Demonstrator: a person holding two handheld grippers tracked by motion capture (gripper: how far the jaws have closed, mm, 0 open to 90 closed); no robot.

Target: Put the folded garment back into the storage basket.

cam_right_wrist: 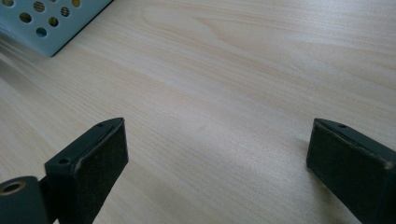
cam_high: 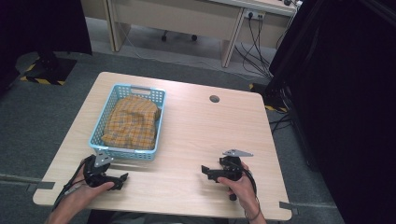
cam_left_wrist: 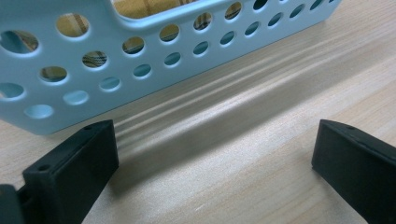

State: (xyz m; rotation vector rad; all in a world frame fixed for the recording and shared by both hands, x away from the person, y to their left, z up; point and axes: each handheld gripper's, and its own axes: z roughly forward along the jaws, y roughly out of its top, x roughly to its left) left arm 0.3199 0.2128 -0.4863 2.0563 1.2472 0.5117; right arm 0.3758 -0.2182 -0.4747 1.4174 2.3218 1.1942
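Two open grippers, one basket of cloth waiting

Both tools sat low at the near edge of the table (cam_high: 187, 135), and neither had hold of anything. The left gripper (cam_high: 119, 179) rested just in front of the blue basket (cam_high: 103, 122), its jaws spread wide over bare wood, as the left gripper view showed. The right gripper (cam_high: 209, 171) lay well apart from the basket, jaws equally wide and empty.

The yellow checked cloth (cam_high: 131, 122) was bunched inside the basket, filling most of it and rising about level with the rim (its edges and corners could not be picked out in the heap).

The step in hand looked like a first reach for the cloth. To do it well, the left gripper would likely need to lift clear of the basket's near wall (cam_left_wrist: 93, 70) before coming down on a raised fold, pinching fabric alone and not the perforated plastic. The right gripper could then steady the basket or take a second fold, so the basket did not slide or lift with the cloth.
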